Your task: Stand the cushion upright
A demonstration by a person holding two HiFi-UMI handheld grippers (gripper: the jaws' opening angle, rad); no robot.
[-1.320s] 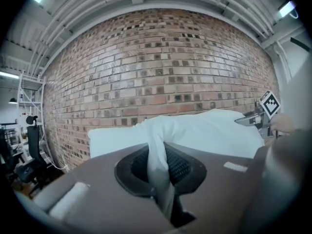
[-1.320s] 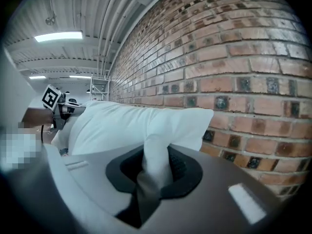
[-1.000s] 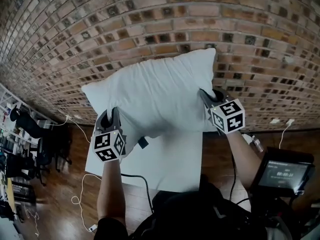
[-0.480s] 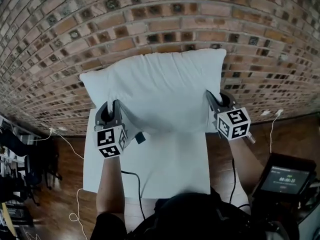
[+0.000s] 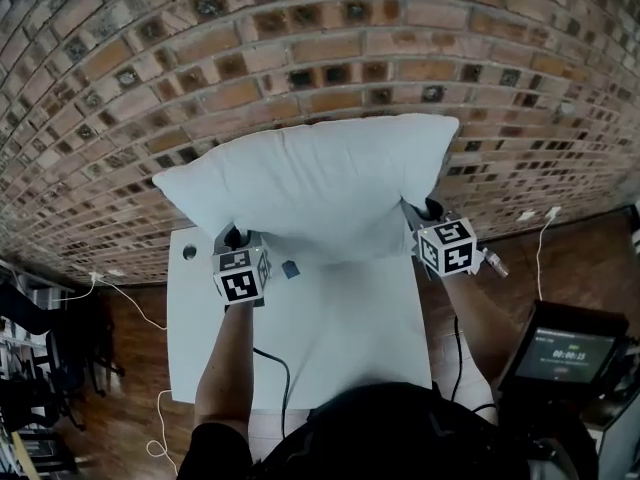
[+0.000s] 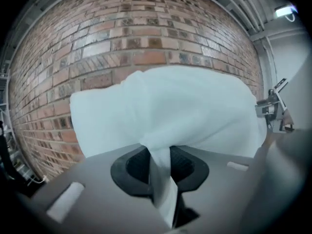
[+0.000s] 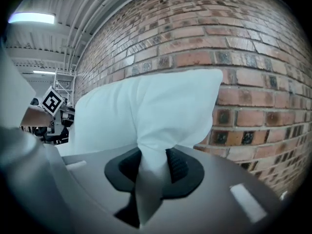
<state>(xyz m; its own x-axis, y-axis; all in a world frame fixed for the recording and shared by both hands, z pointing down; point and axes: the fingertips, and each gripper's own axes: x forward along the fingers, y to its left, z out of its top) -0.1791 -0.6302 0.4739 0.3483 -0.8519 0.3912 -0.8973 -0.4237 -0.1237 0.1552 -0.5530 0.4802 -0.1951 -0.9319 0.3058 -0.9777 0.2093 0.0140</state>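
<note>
We had the cushion [image 5: 310, 183] upright on its long edge at the far end of the table [image 5: 330, 328], by the wall [image 5: 300, 58]. The left gripper [image 5: 236, 238] pinched its lower-left fabric, and its jaws had just been opening with the cloth between them. The right gripper [image 5: 422, 211] was clamped on the lower-right corner.

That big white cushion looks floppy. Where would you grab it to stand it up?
Probably by the cloth at its two lower corners, from the near side, one gripper per end: the cushion is wide and soft, so a pinched fold holds best. The left gripper and right gripper pinch it so now, though the left's jaws have just been opening.
</note>
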